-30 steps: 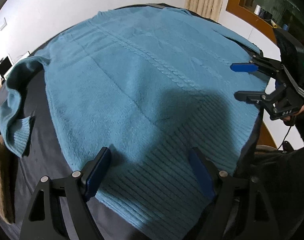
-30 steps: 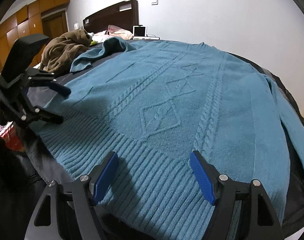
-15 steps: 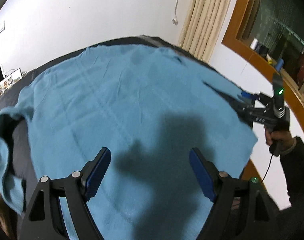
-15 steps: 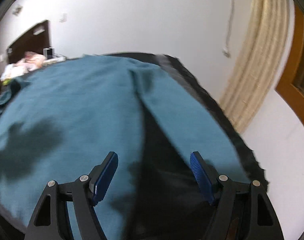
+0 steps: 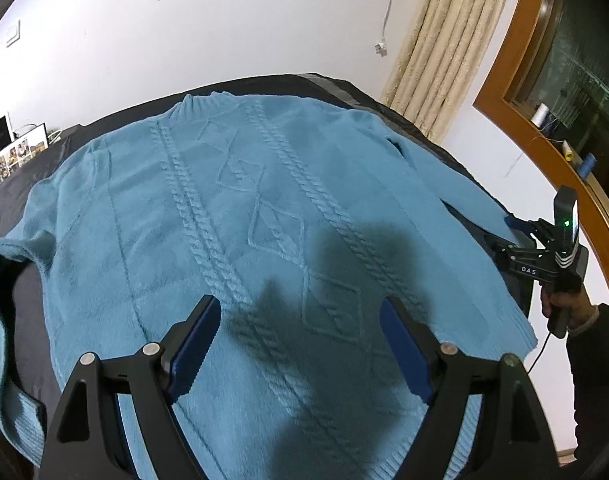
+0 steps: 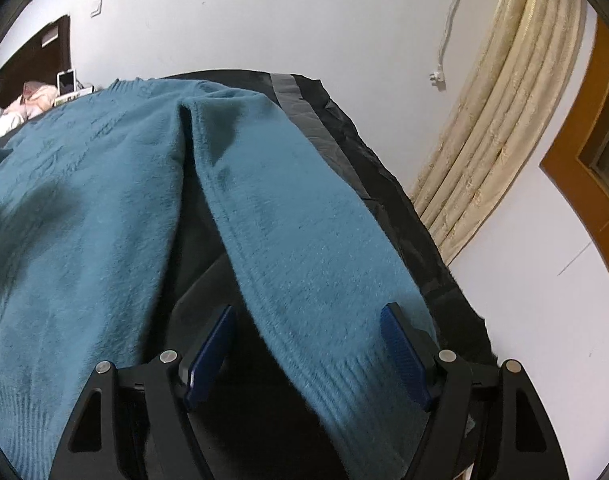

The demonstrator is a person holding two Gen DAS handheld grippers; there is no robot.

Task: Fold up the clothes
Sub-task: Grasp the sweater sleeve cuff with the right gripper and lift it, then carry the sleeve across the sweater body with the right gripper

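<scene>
Sleeve [image 6: 304, 240] between right claw [image 6: 308, 354] (agape)

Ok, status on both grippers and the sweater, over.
Left gripper open above teal cable-knit sweater. Right gripper open, straddling sleeve cuff. Nothing in the way.

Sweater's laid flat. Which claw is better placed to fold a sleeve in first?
Probably the right claw: open, with the sleeve cuff lying between its fingers. The left claw, also open, hovers over the sweater body near the hem, away from either sleeve.
</scene>
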